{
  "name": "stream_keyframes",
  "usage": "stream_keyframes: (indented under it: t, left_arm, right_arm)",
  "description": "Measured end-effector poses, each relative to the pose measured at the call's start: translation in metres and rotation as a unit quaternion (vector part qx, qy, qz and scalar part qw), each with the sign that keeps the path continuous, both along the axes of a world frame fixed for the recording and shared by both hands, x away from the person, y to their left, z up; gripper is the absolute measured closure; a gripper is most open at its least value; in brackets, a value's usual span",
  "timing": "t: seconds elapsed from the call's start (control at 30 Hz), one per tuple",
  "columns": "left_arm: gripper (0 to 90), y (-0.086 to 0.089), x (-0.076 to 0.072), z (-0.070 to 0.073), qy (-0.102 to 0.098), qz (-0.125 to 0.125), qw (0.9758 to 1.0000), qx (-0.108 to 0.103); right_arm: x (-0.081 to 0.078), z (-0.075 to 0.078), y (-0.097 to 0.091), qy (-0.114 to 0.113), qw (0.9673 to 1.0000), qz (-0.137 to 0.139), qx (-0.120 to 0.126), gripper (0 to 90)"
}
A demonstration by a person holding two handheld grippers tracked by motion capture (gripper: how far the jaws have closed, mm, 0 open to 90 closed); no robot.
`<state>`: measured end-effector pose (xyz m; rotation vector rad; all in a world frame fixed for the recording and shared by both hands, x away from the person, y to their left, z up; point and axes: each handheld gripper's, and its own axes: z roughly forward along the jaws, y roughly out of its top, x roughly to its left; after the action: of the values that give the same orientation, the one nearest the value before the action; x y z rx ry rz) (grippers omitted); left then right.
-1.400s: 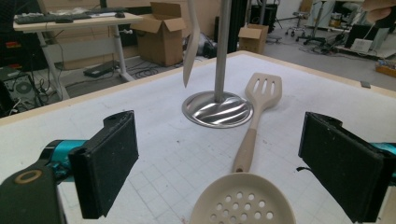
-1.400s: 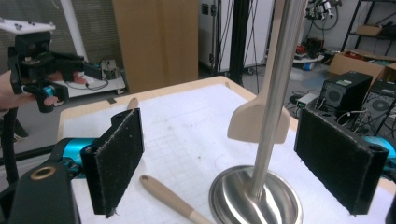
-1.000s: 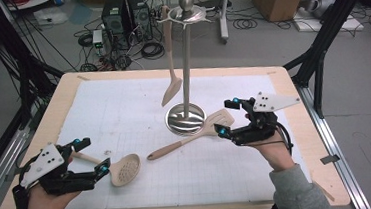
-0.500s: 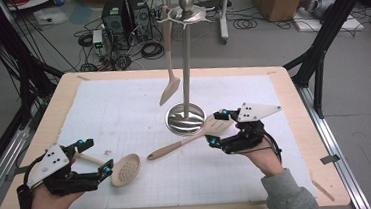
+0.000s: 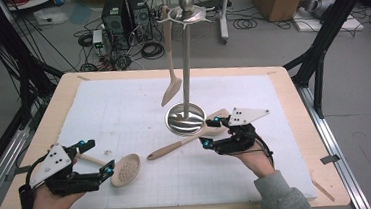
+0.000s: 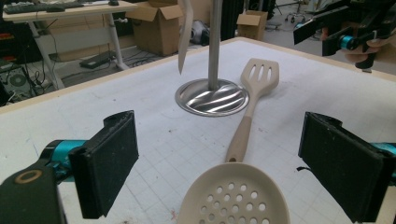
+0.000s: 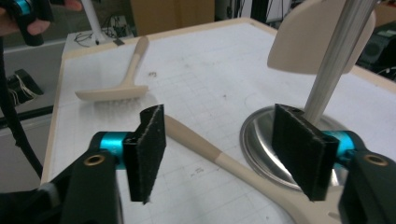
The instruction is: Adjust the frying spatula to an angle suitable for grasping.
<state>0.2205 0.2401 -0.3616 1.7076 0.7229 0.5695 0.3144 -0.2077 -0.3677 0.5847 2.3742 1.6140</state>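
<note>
The right gripper point(image 5: 207, 134), right of centre in the high view, sits low over the slotted turner point(image 5: 186, 141); its jaws have just been closing and stand half apart astride the handle, not touching it. The turner lies slantwise beside the stand point(image 5: 186, 119). At lower left, the left gripper point(image 5: 102, 156) stands wide around the skimmer point(image 5: 126, 169).

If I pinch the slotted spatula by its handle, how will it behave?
The slotted spatula probably lifts stiff and light. Its rounded, smooth handle may twist between the right gripper pads. Its head lies by the stand base, so it could scrape there.
</note>
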Motion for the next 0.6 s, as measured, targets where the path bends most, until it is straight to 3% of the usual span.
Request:
stream_keyframes:
  t: [0.33, 0.6]
  left_arm:
    - [12.4, 0.000, 0.000, -0.003, 0.007, 0.001, 1.0000, 0.003]
    - [12.4, 0.005, -0.003, -0.006, 0.011, 0.007, 0.9999, 0.004]
  right_arm:
    - [0.006, -0.010, 0.015, 0.011, 0.9996, 0.009, -0.025, 63.4]
    - [0.017, -0.022, 0.022, 0.037, 0.9992, -0.002, -0.018, 79.8]
